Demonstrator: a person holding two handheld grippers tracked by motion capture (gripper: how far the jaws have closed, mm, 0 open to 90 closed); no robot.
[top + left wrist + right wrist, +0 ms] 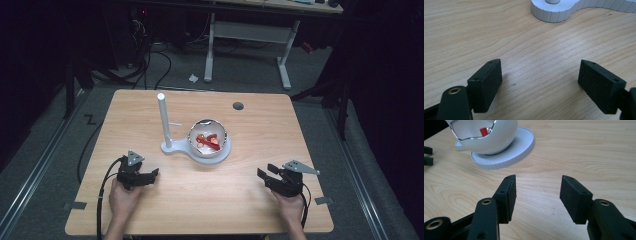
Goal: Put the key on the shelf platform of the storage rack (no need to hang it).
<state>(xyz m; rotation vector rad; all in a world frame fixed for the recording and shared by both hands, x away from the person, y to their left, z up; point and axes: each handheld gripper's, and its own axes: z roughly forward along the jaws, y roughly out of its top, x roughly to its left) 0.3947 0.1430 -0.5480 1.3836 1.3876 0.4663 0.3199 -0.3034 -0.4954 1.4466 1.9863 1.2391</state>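
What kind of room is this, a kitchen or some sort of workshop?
Probably a lab or test room, not a kitchen: a bare wooden table on grey floor, cables trailing near a second desk, and hand-held grippers, left gripper and right gripper.

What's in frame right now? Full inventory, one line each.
Light wooden table: 1, pale wood, centre; dark round hole near its far edge.
White plastic stand: 1, flat base with upright white post, table centre.
White round bowl: 1, shiny rim, on the stand's round end.
Red pieces: several, count unclear, inside the bowl.
White-legged desk: 1, behind the table.
Black cables: several, on the floor far left.
Left gripper: 1, black, open, near left, nothing between its jaws.
Right gripper: 1, black, open, near right, nothing between its jaws.
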